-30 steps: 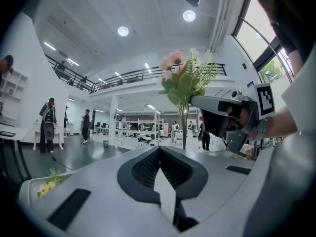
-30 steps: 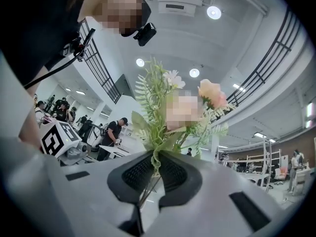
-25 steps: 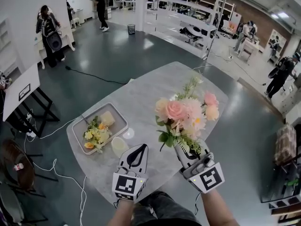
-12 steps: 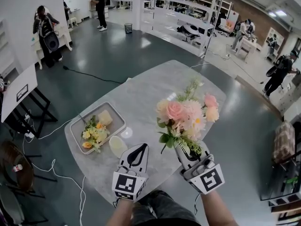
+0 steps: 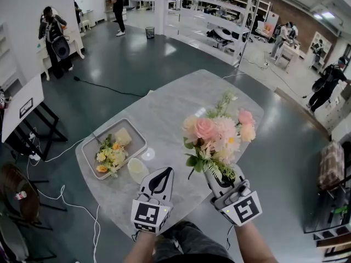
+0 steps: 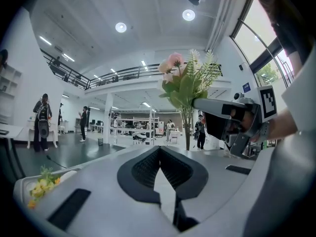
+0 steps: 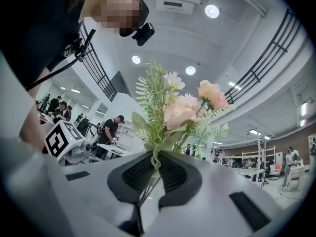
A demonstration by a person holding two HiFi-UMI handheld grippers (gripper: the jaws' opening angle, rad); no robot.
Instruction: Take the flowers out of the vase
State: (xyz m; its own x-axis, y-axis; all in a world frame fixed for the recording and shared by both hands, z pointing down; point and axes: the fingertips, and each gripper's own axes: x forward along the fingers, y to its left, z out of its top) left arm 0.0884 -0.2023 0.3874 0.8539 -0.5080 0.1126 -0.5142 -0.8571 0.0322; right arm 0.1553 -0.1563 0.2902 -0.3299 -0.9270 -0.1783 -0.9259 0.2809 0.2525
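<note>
Worktop (image 5: 164, 114) and tray (image 5: 106, 133) marginally further left in head view, background person (image 5: 328, 86) at far right slightly shifted in stance.

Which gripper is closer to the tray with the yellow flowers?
Left. The left gripper, shut and empty, sits just below and right of the tray in the head view. The right gripper is farther right, shut on the stems of the pink flowers.

Bouquet (image 5: 218, 136): pink, peach & cream w/ green leaves. Tray (image 5: 138, 131) grey; posy (image 5: 109, 159) in it yellow/orange. Table (image 5: 175, 108) pale grey, maybe marbled.
</note>
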